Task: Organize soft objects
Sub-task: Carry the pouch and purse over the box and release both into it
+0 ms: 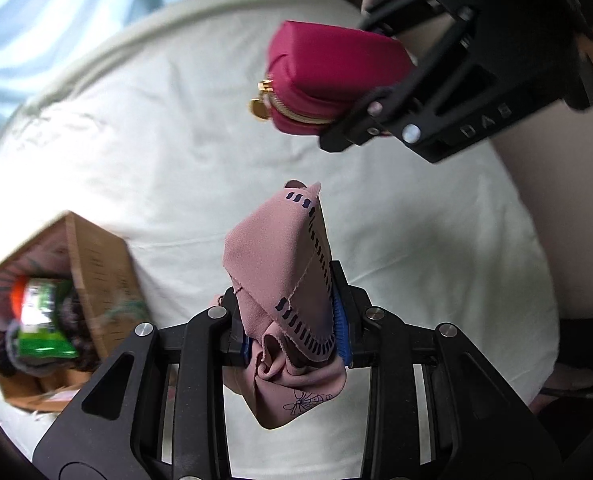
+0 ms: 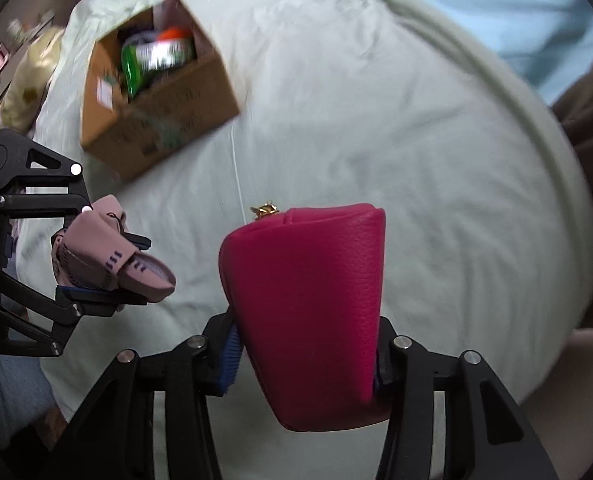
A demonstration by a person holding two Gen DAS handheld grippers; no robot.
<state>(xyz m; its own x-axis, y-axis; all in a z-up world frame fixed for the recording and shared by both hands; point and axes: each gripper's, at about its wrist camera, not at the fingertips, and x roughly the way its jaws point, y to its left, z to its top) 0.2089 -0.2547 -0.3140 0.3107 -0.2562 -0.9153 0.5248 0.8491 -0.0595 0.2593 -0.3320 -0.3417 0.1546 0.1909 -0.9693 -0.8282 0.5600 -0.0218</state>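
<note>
Two grippers each hold a soft thing up over the bed (image 1: 156,140). Nearest in the left view, the left gripper (image 1: 292,328) is squeezed tight on a pink cloth (image 1: 284,280). The cloth has dark dash marks along its edge, and it sticks up between the fingers, with a bunched part hanging down below them. In the right view, the right gripper (image 2: 304,360) is squeezed tight on a red pouch (image 2: 308,312). The pouch fills the gap between the fingers and has a gold zip pull (image 2: 264,210) at its top. Seen from the left view, the pouch is at about 1 o'clock, well above the cloth, not touching it. Seen from the right view, the cloth is at about 9 o'clock. Farther off, a box (image 2: 184,104) sits on the bed at about 11 o'clock in the right view. Inside it lies a green pack (image 2: 152,58) with other blurry things. Past the bed is something light blue (image 2: 516,12).
</note>
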